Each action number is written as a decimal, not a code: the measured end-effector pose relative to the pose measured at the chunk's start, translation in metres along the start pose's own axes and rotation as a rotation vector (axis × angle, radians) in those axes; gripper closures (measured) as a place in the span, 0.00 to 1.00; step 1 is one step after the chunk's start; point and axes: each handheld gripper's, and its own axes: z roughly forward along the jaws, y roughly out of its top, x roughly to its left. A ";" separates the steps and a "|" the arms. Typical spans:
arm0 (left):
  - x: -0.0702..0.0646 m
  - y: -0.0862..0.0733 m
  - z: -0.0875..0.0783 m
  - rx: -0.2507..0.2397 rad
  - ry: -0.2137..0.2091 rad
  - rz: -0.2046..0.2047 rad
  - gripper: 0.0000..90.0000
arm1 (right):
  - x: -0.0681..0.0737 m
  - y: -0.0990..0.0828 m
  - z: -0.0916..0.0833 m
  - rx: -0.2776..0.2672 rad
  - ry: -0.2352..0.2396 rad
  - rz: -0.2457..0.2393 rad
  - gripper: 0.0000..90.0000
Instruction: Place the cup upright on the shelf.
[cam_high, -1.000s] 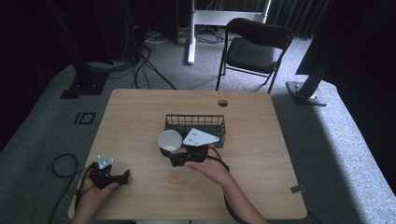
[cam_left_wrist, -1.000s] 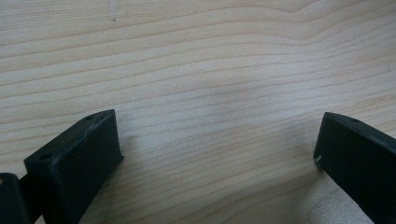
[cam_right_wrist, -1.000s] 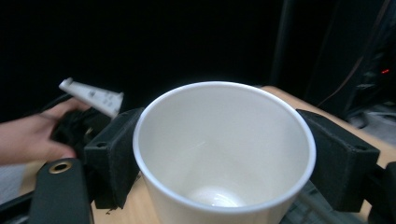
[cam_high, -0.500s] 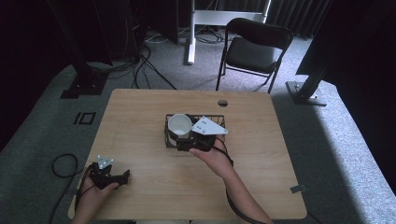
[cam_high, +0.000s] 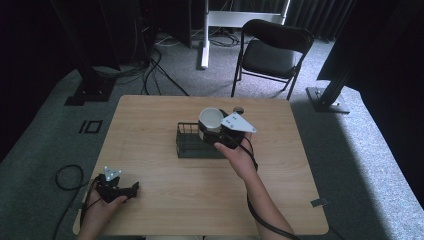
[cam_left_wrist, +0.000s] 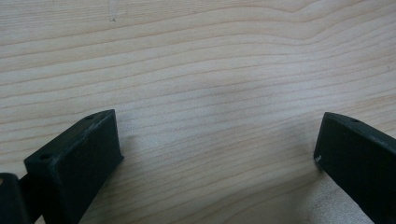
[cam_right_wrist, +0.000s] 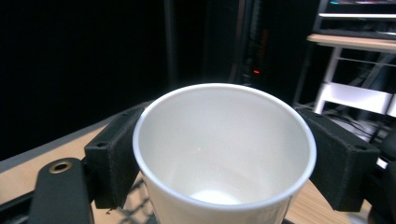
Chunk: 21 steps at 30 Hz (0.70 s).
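Carrying step, by the look of it: cup gripped in the right gripper and held over the basket, upright, mouth up. Next, probably a lowering into the basket and a release; how high above the wire, hard to tell from above. Squeezed between both jaws just below the rim, one on each side. Left gripper wide open, empty, resting low on the table.

High view looks down over the worktop; left gripper view hugs its wood; right faces outward.
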 end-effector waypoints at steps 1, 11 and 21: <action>0.000 0.000 0.000 0.000 0.000 0.000 0.01 | -0.003 -0.001 0.001 0.006 -0.017 0.002 0.22; 0.000 0.000 0.000 0.000 0.000 0.001 0.01 | -0.028 -0.018 0.014 0.068 -0.144 0.010 0.22; 0.000 0.000 0.000 0.000 0.000 0.000 0.01 | -0.035 -0.044 0.025 0.118 -0.171 0.050 0.22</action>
